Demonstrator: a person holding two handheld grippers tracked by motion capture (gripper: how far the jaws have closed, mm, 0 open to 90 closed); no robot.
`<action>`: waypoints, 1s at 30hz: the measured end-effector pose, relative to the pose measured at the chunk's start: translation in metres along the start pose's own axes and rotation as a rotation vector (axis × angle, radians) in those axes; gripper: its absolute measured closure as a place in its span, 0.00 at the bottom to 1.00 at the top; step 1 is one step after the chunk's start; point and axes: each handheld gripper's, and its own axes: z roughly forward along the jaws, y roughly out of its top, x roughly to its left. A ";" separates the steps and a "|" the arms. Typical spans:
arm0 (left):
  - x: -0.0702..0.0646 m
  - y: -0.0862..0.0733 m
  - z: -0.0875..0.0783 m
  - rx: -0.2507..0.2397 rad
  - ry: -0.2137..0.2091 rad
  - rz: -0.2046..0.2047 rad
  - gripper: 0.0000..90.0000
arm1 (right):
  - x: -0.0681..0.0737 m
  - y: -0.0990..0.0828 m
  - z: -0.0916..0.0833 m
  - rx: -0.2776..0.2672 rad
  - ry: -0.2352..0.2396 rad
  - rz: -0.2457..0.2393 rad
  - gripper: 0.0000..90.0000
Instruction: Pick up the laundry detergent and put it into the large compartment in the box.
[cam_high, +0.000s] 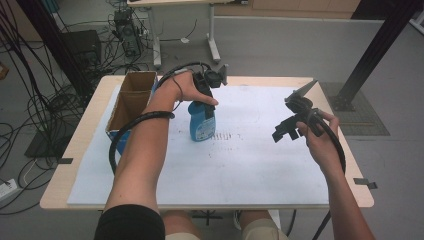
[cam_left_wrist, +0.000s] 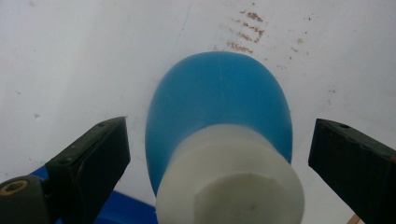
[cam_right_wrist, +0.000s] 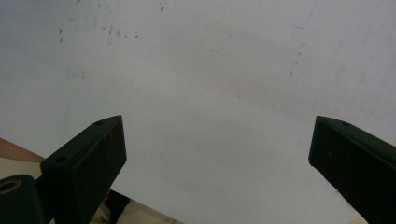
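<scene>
Two grippers up, one blue bottle (cam_high: 202, 121) upright on the white sheet (cam_high: 250, 160).
Left gripper (cam_left_wrist: 219, 154) sits right over the bottle's white cap (cam_left_wrist: 231, 179) — jaws spread wide either side, clear of it, gripping nothing. Right gripper (cam_high: 286, 131) held well off to the right above the sheet — jaws wide apart, empty. Cardboard box (cam_high: 131, 100) at the table's left edge.

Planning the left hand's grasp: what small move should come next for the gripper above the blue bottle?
Probably lower the left gripper a little and close. Its jaws stand open on either side of the blue bottle's white cap without touching it, and the bottle stands upright on the white mat.
</scene>
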 end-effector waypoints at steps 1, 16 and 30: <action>0.000 0.000 0.000 -0.001 0.000 -0.001 0.07 | 0.000 0.000 0.000 0.000 0.001 -0.001 0.05; -0.001 0.000 -0.002 -0.006 0.004 -0.002 0.07 | 0.000 0.000 0.000 0.001 0.003 0.000 0.05; -0.002 0.001 -0.002 -0.005 0.004 0.000 0.07 | -0.001 -0.001 0.000 -0.001 0.004 0.001 0.05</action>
